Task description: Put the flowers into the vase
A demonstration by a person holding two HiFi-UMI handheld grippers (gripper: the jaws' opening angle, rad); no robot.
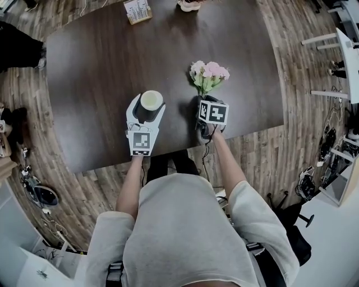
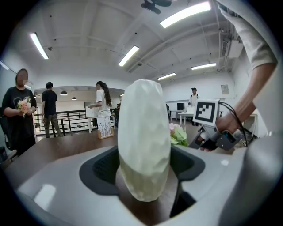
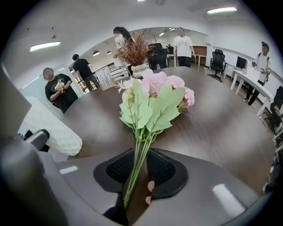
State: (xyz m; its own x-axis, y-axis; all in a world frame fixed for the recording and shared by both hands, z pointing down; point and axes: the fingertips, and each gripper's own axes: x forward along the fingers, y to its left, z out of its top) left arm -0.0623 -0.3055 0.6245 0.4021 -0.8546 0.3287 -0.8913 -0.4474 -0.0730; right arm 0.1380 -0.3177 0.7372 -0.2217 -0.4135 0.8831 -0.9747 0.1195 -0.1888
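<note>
A cream vase (image 1: 151, 100) stands on the dark wooden table (image 1: 95, 67), and my left gripper (image 1: 147, 111) is shut on its body from the near side. It fills the left gripper view, where the vase (image 2: 143, 141) sits between both pads. To its right a bunch of pink flowers (image 1: 208, 73) with green leaves lies on the table. My right gripper (image 1: 205, 99) points steeply down at the stems. In the right gripper view the thin stems (image 3: 138, 163) run between the pads with bare table showing beside them, so the right gripper (image 3: 139, 172) is open around them.
A small card stand (image 1: 137, 11) sits at the table's far edge. A pot of dried reddish plants (image 3: 135, 53) stands farther along the table. Several people stand in the room beyond. The table's near edge (image 1: 168, 151) runs just behind both grippers.
</note>
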